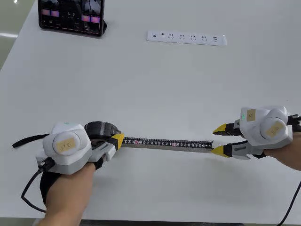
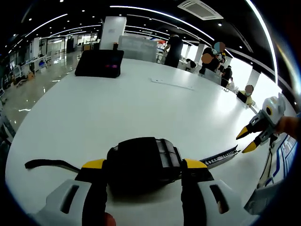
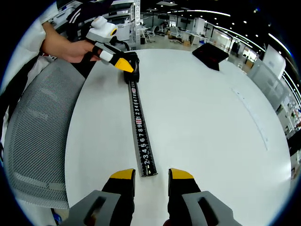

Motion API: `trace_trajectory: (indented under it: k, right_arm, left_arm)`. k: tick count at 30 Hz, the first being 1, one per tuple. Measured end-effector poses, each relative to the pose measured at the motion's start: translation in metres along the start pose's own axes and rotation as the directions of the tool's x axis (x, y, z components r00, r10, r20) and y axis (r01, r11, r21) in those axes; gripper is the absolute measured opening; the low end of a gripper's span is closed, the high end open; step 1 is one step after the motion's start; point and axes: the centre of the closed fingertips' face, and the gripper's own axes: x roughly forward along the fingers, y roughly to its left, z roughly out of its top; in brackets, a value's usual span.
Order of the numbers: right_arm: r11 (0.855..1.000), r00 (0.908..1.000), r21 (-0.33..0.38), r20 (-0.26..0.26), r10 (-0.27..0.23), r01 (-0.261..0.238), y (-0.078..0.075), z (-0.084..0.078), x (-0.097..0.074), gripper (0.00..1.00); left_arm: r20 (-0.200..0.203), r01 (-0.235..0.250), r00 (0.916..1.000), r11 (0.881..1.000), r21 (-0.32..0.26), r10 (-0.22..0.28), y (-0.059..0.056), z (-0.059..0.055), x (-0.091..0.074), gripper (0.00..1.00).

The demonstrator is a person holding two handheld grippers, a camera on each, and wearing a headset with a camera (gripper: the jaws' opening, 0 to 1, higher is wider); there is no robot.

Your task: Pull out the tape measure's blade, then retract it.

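A black tape measure case rests on the white table at the near left, with my left gripper shut on it. In the left gripper view the case sits squeezed between the yellow-tipped fingers. The blade lies pulled out flat to the right. Its free end lies between the parted tips of my right gripper, which stands open without pinching it. In the head view the right gripper is at the blade's end.
A dark tablet stands at the back left and a white power strip lies at the back. The case's black strap trails left. A grey mesh chair stands beside the table's near edge.
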Motion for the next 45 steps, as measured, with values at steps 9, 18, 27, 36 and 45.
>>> trace_trajectory:
  k: [9, 18, 27, 36, 45]
  right_arm:
    - [0.999, 0.9992, -0.026, -0.027, 0.031, -0.032, 0.003, -0.003, 0.008, 0.19]
    - [0.997, 0.9962, -0.050, -0.063, 0.060, -0.063, 0.006, -0.007, 0.017, 0.16]
    - [0.996, 0.9941, -0.063, -0.087, 0.064, -0.069, 0.003, -0.012, 0.022, 0.12]
    - [0.996, 0.9935, -0.069, -0.100, 0.056, -0.063, 0.003, -0.013, 0.024, 0.12]
    - [0.996, 0.9931, -0.074, -0.105, 0.051, -0.059, 0.003, -0.013, 0.025, 0.11]
  left_arm:
    - [-0.002, 0.002, 1.0000, 1.000, 0.003, -0.002, 0.000, -0.001, 0.000, 0.60]
    - [-0.006, 0.004, 1.0000, 1.000, 0.003, -0.004, 0.000, -0.002, 0.000, 0.60]
    - [-0.011, 0.000, 0.9999, 1.000, 0.002, 0.000, 0.000, -0.002, 0.001, 0.60]
    - [-0.015, -0.008, 0.9999, 1.000, -0.002, 0.008, 0.001, -0.002, 0.003, 0.61]
    - [-0.024, -0.007, 0.9997, 1.000, 0.003, 0.007, 0.001, -0.003, 0.003, 0.60]
